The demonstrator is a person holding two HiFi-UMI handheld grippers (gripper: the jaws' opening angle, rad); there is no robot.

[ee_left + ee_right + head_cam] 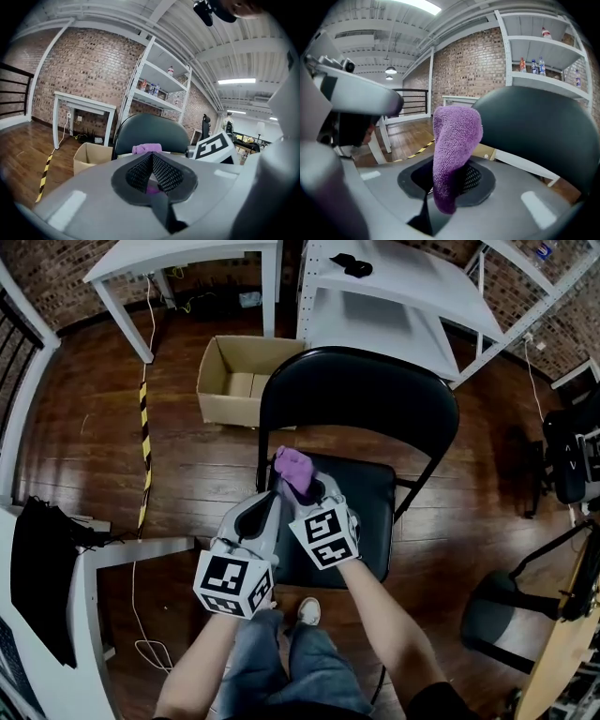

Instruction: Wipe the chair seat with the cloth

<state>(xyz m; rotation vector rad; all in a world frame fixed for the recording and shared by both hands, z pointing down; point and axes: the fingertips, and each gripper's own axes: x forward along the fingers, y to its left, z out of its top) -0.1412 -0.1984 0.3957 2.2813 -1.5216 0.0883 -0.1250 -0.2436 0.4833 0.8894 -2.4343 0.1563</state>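
A black folding chair stands in front of me, its seat (373, 512) under both grippers and its backrest (366, 399) beyond. A purple cloth (295, 468) sticks up out of my right gripper (319, 491), which is shut on it above the seat's left part. In the right gripper view the cloth (454, 140) rises from between the jaws of the right gripper (450, 183) and folds over. My left gripper (272, 502) hangs close beside it on the left. In the left gripper view the left gripper (151, 157) has its tips together, with the cloth (146, 149) just beyond them.
An open cardboard box (234, 381) lies on the wooden floor left of the chair. White shelving (394, 306) stands behind it, and a white table (178, 259) at the back left. Yellow-black tape (144, 437) runs along the floor. A dark stool (497, 615) stands at the right.
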